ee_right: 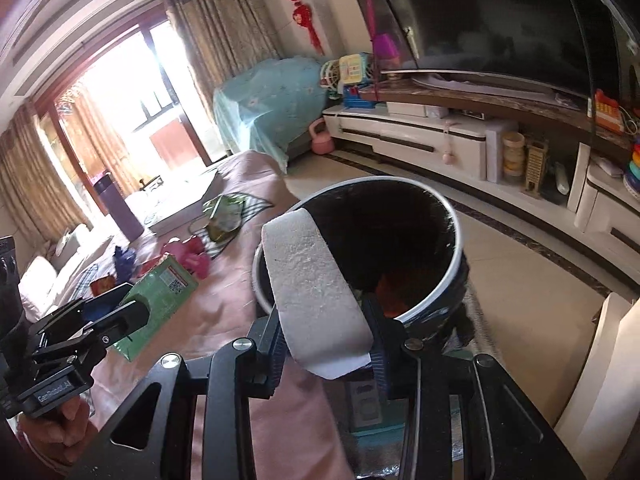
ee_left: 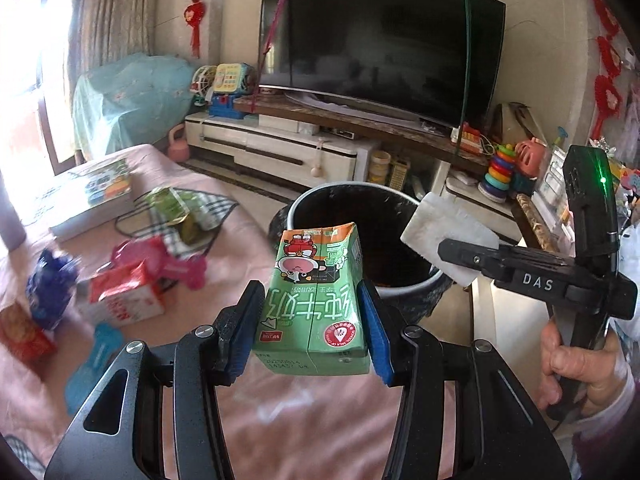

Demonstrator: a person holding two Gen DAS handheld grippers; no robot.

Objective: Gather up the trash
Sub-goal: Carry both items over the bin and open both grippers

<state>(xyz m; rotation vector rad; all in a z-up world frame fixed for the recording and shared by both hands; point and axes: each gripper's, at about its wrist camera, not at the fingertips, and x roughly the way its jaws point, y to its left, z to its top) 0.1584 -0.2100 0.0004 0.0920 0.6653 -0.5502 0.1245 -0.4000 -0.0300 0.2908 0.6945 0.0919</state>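
My left gripper [ee_left: 312, 312] is shut on a green milk carton [ee_left: 316, 300] and holds it above the pink table edge, just short of the black trash bin [ee_left: 320, 200]. The carton also shows in the right wrist view [ee_right: 160, 300]. My right gripper [ee_right: 326, 336] is shut on a white folded tissue [ee_right: 316, 284], held at the near rim of the bin [ee_right: 456, 236]. In the left wrist view the tissue [ee_left: 444, 232] hangs over the bin's right rim. Orange waste lies inside the bin.
On the pink tablecloth [ee_left: 280, 420] lie a red and white carton [ee_left: 124, 300], a blue wrapper [ee_left: 52, 280], a pink toy [ee_left: 160, 260], a green wrapper [ee_left: 172, 208] and a book [ee_left: 92, 196]. A TV cabinet [ee_left: 280, 140] stands behind.
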